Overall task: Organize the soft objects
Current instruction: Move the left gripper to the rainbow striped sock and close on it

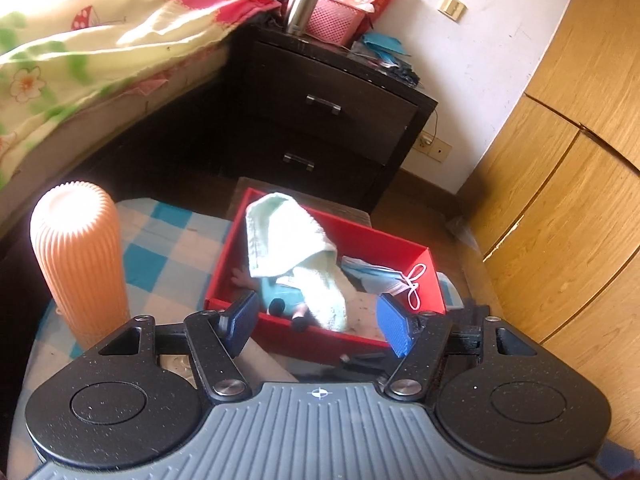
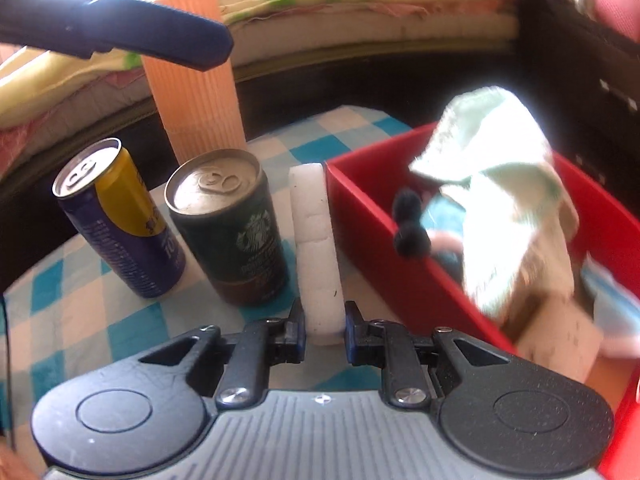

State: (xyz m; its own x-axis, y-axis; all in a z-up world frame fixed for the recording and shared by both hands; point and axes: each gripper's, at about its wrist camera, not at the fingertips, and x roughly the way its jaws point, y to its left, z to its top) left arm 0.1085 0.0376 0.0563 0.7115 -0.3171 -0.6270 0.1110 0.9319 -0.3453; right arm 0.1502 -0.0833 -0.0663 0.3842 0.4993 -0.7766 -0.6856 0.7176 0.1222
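1. The right gripper (image 2: 322, 326) is clamping the near end of a white foam sponge strip (image 2: 314, 240), its two pads pressing on either side of it.
2. That strip is standing on edge on the blue-and-white checked cloth (image 2: 120, 320), just beside the outer wall of the red box (image 2: 384, 248) and next to a dark green coffee can (image 2: 230, 226).
3. A blue-and-yellow drink can (image 2: 116, 216) is standing left of the green can, with a ribbed orange vase (image 2: 194, 76) behind both.
4. The left gripper (image 1: 316, 320) is hovering over the near rim of the red box (image 1: 304, 334), its blue pads (image 1: 394, 330) standing apart with nothing between them.
5. Inside the box, a pale green towel (image 1: 296, 256) is draping over a small doll in teal clothes (image 1: 280, 290), whose dark feet are poking toward the near wall.
6. A light blue face mask (image 1: 376, 276) with white ear loops is lying in the right part of the box.
7. Beyond the box, a dark nightstand (image 1: 332, 112) is standing beside a bed with a floral quilt (image 1: 100, 40).
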